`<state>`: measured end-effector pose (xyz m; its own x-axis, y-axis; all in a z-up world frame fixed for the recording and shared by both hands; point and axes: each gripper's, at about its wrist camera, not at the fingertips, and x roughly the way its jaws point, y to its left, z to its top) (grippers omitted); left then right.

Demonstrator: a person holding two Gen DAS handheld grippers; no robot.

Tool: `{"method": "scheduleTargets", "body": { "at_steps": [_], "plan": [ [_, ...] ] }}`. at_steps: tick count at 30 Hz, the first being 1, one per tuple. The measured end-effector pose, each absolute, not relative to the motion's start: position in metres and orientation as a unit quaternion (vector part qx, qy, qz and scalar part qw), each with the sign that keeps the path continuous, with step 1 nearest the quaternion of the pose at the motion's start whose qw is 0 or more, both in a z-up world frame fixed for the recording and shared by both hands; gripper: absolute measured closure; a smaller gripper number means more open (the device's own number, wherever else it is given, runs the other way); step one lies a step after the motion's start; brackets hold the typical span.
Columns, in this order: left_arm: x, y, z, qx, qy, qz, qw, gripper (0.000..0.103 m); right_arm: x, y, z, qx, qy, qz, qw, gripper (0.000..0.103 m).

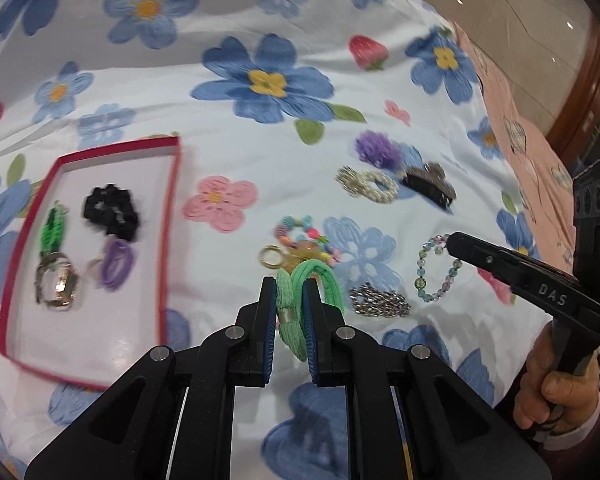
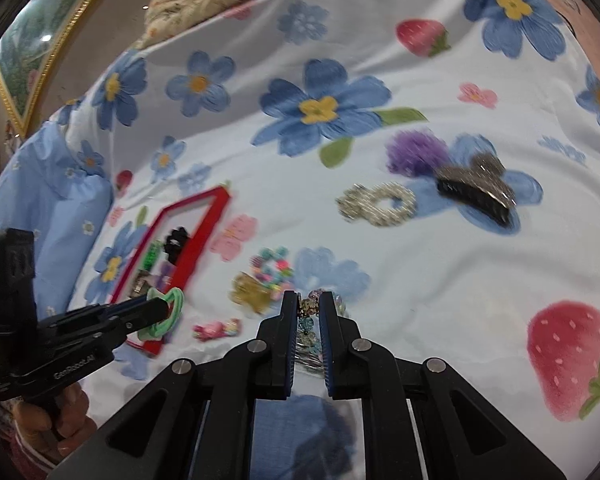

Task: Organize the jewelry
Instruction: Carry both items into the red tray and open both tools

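Note:
My left gripper [image 1: 290, 286] is shut on a green hair tie [image 1: 290, 312] and holds it above the floral cloth, to the right of the red-rimmed tray [image 1: 170, 216]. The tray holds a black scrunchie [image 1: 110, 210], a green band [image 1: 54, 226], a purple tie [image 1: 118, 264] and a metal watch [image 1: 58, 286]. My right gripper [image 2: 309, 300] is shut on a glass bead bracelet [image 2: 308, 322], which also shows in the left wrist view [image 1: 436, 272]. The left gripper with the green tie [image 2: 166, 312] shows at the left of the right wrist view.
Loose on the cloth lie a colourful bead bracelet [image 1: 300, 232], a gold ring charm [image 1: 272, 258], a silver chain [image 1: 380, 300], a pearl piece [image 1: 368, 184], a purple pompom [image 1: 376, 148] and a dark hair clip [image 1: 428, 184]. A pink cloth [image 1: 520, 128] lies at the right edge.

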<state>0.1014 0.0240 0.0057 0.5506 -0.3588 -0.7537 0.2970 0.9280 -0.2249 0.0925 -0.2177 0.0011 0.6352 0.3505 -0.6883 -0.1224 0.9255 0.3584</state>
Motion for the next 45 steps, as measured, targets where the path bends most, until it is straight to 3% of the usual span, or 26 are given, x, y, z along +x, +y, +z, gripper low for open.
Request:
{"method": "scheduleTargets", "body": {
  "at_steps": [28, 45],
  "plan": [
    [0.097, 0.205, -0.009, -0.131, 0.429, -0.024, 0.893, 0.092, 0.124, -0.040, 0.024, 0.097, 0.401, 0.291, 0.863, 0.093],
    [0.127, 0.241, -0.067, -0.136, 0.479, 0.023, 0.867, 0.092, 0.166, 0.043, -0.037, 0.071, 0.459, 0.325, 0.824, 0.093]
  ]
}}
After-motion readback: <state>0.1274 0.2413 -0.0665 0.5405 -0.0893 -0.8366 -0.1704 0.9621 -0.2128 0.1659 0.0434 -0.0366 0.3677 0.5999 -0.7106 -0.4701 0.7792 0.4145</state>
